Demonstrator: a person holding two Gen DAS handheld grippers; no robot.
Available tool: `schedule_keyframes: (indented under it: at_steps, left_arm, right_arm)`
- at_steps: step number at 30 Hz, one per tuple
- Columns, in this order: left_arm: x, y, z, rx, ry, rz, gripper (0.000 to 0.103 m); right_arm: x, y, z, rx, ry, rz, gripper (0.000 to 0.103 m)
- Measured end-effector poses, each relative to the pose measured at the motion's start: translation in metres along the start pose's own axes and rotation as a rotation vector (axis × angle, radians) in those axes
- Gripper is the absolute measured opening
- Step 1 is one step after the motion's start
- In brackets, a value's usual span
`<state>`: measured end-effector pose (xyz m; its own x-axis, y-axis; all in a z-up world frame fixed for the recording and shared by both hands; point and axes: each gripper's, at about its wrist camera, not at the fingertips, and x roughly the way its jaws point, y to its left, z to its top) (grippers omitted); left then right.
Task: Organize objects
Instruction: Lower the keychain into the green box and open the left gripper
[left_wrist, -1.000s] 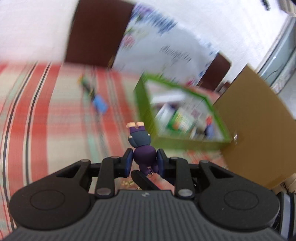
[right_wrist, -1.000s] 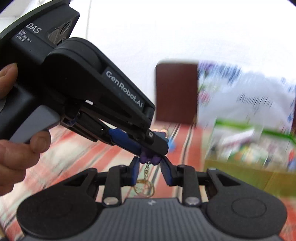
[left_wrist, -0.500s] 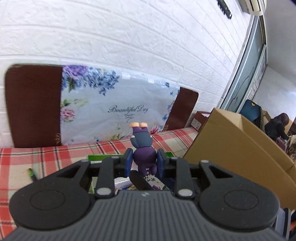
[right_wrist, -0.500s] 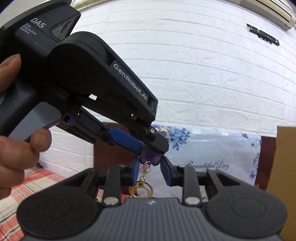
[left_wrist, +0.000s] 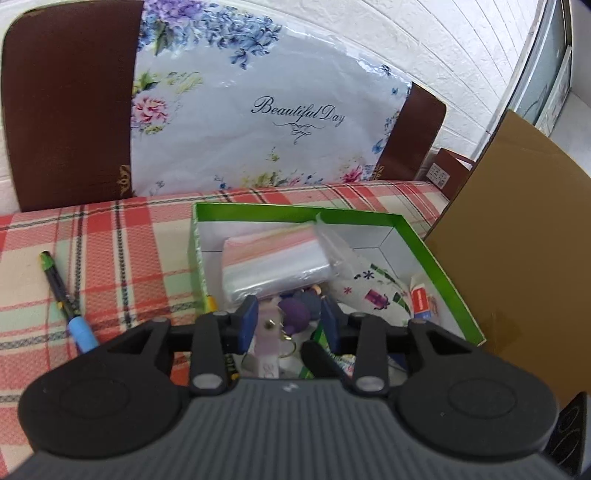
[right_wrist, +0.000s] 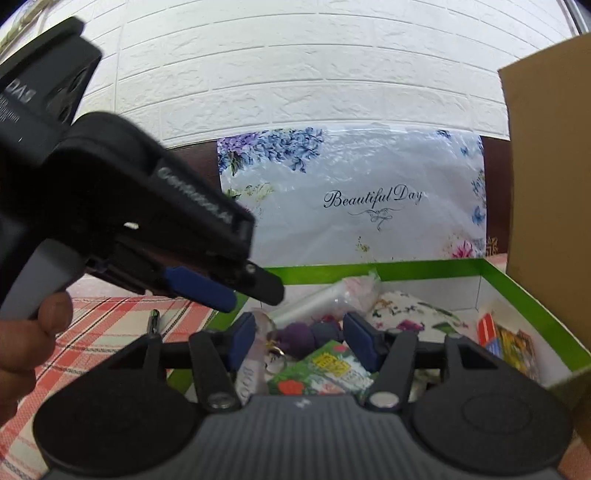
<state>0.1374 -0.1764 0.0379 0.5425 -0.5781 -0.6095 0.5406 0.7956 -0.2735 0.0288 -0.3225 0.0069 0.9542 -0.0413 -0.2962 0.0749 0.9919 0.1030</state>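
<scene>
We see both grippers, left & right, jaws wide, holding nothing; purple figurine keychain lies between/below them in green-rimmed cardboard box.

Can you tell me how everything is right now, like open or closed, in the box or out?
left gripper: open, holding nothing, over the box
right gripper: open, holding nothing
purple figure keychain: lying in the box, let go
green box: open, no lid on, holding several things
clear plastic bag roll: lying inside the box
pen: out on the tablecloth, left of the box
cardboard box: standing right of the green box
</scene>
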Motion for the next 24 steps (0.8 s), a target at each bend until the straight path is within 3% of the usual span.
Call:
schedule_keyframes:
  at_steps: [9,24]
  left_arm:
    - [-0.035,0.003,-0.035,0.081,-0.001,0.174,0.044]
    - [-0.079,0.012,-0.081,0.093,0.003,0.311,0.047]
  right_arm:
    - [-0.022,0.018,-0.002,0.025,0.02,0.001,0.056]
    - [-0.065,0.037,-0.01,0.07,0.077,0.028,0.056]
